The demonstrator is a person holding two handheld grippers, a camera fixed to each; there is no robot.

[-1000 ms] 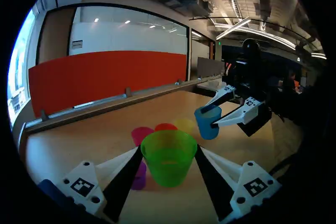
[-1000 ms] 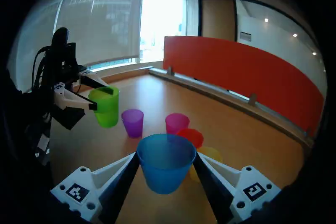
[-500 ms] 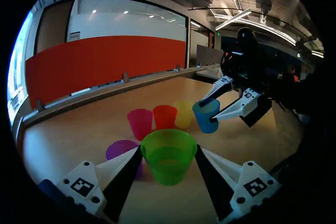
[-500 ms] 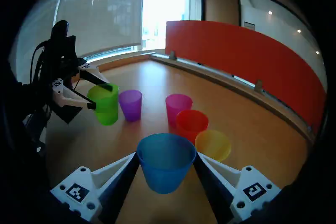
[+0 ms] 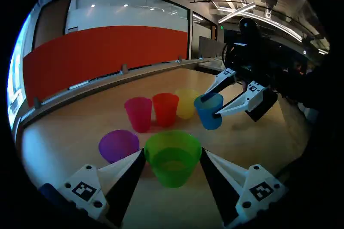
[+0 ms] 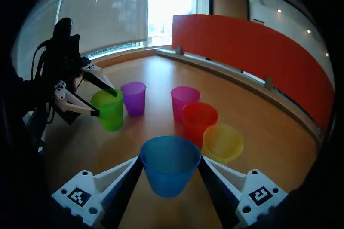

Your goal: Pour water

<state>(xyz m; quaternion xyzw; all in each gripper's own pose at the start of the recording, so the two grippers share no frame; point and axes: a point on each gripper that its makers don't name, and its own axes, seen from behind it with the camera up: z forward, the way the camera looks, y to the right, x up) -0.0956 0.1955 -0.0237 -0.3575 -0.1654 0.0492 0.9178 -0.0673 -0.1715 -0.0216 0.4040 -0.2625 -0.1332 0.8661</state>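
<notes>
The left gripper (image 5: 172, 155) has its two fingers pressed against either side of a green cup (image 5: 173, 164), which it holds upright with the mouth open to the top. The right gripper (image 6: 170, 160) holds a blue cup (image 6: 170, 171) upright in the same way. From the left gripper's side, the blue cup is ahead and off to the right, well apart from the green one. I can't tell whether either cup has water in it, or whether each rests on the table (image 5: 69, 138) or hangs just above it.

Four loose cups stand ahead of the left gripper. A purple cup (image 5: 117, 145) is just beside its left finger. A pink cup (image 5: 139, 114), a red cup (image 5: 165, 108) and a yellow cup (image 5: 187, 102) stand in a row farther ahead.

The risk I see is in bringing the two held cups together to pour. The purple cup is close enough that a sideways swing of the left gripper could knock it over. The yellow cup is near the blue one, so tipping the blue cup could clip it. These cups look light and thin-walled, so a hard squeeze may buckle one, and a loose hold may let it slip when tilted. If the rims aren't lined up, water would land on the table.
</notes>
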